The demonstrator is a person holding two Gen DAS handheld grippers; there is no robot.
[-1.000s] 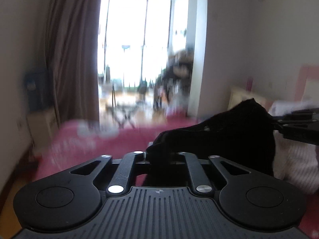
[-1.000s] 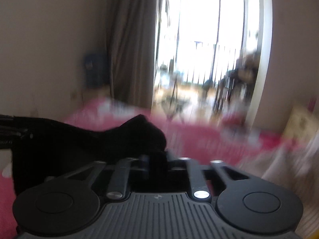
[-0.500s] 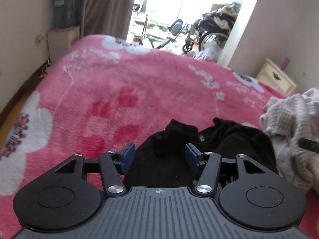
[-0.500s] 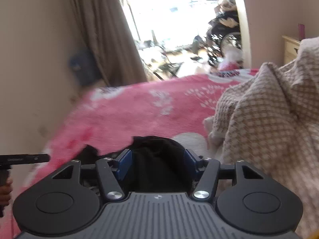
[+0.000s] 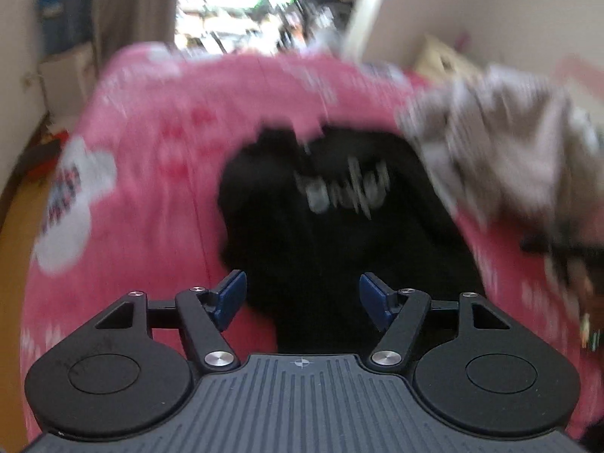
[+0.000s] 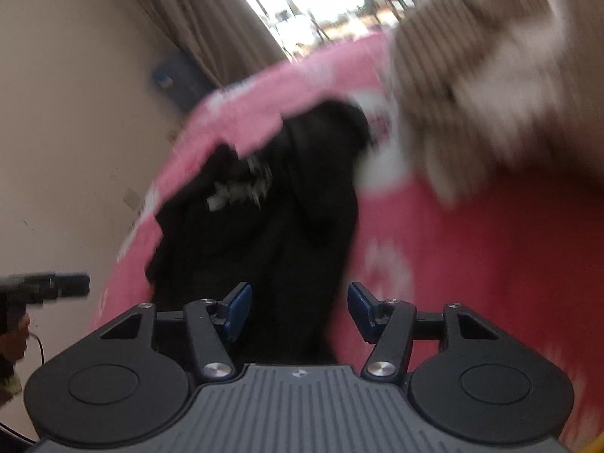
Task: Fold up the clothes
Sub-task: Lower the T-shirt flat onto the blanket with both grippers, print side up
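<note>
Our left gripper (image 5: 303, 298) has its two blue pads (image 5: 231, 297) wide apart, and they hold nothing. Our right gripper (image 6: 298, 306) is wide too, with nothing pinched between its blue pads (image 6: 238, 307).

Just past both grippers lies the black garment (image 5: 321, 234). It is a dark, crumpled heap on the pink blanket (image 5: 151, 188). In the left view the near edge of the heap runs down between the open pads and under the tool, but the pads do not squeeze it. In the right view the black garment (image 6: 271, 226) also reaches down between the pads. We can see some pale markings on the cloth, but they are too blurry to read.

The pink blanket (image 6: 472, 264) has white flower shapes on it and covers the whole bed.

To the right of the black heap, and a bit farther away, sits a pale knitted sweater (image 5: 502, 143). It touches the far right edge of the black cloth. In the right view the sweater (image 6: 487, 75) is big and very blurry at the top right.

At the far left of the right view we see the tip of the left gripper (image 6: 56, 285) and part of a hand (image 6: 13, 336) holding it.

Far away there is a bright window (image 5: 256, 3) and a brown curtain (image 5: 132, 7) on its left.
</note>
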